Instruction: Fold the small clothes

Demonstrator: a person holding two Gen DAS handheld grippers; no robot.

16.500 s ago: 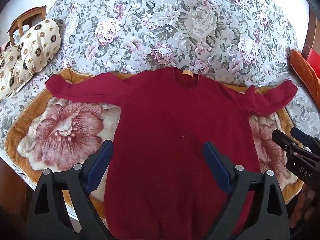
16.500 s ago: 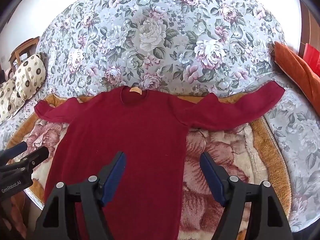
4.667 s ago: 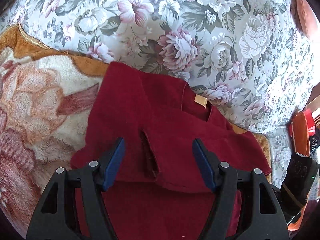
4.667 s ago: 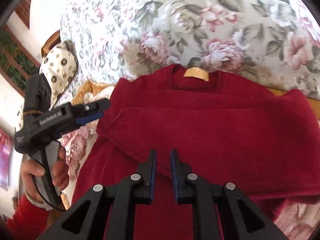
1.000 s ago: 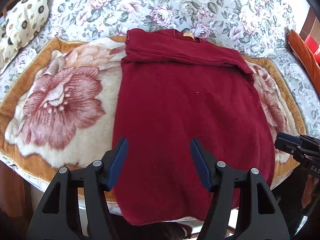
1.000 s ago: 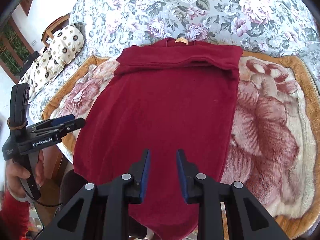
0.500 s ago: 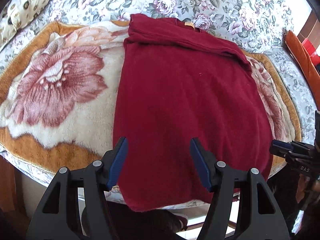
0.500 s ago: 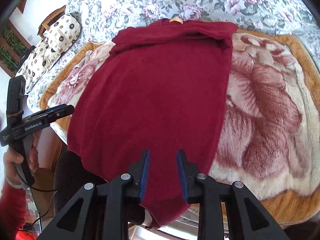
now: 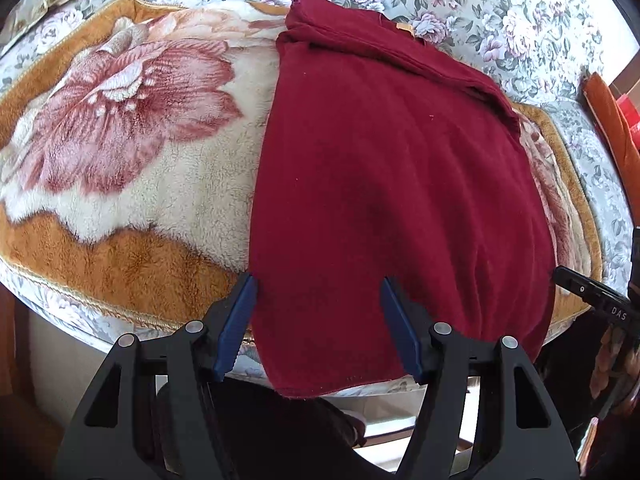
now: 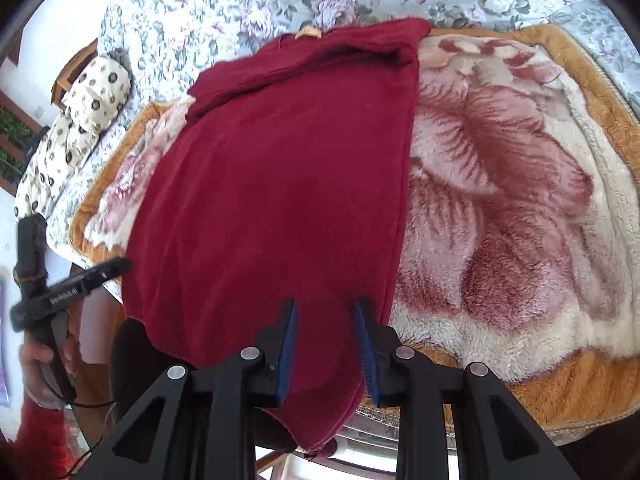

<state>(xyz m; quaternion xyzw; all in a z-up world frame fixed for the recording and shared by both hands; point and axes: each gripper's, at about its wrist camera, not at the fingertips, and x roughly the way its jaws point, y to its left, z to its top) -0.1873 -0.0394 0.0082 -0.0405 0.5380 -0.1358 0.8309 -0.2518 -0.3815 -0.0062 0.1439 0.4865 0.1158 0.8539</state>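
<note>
A dark red sweater [image 9: 392, 168] lies on a plush rose-print blanket [image 9: 120, 128], both sleeves folded across its chest near the tan collar label [image 9: 403, 28]. Its hem hangs over the near edge of the bed. My left gripper [image 9: 318, 320] is open, its jaws straddling the hem's left corner. My right gripper [image 10: 326, 344] is open, with a narrower gap, over the right part of the hem of the sweater [image 10: 280, 184]. Neither holds cloth. Each gripper shows at the edge of the other's view, the right one [image 9: 592, 296] and the left one [image 10: 76, 284].
The blanket [image 10: 520, 200] covers a floral bedspread [image 9: 480, 8]. A spotted cushion [image 10: 76, 120] and a wooden chair [image 10: 76, 64] are at the far left. Orange cloth [image 9: 608, 120] lies at the right edge. A dark object is below the bed edge.
Both grippers have drawn back and down toward the sweater's hem at the near bed edge. The right gripper's jaws have widened a little. The sweater has not moved.
</note>
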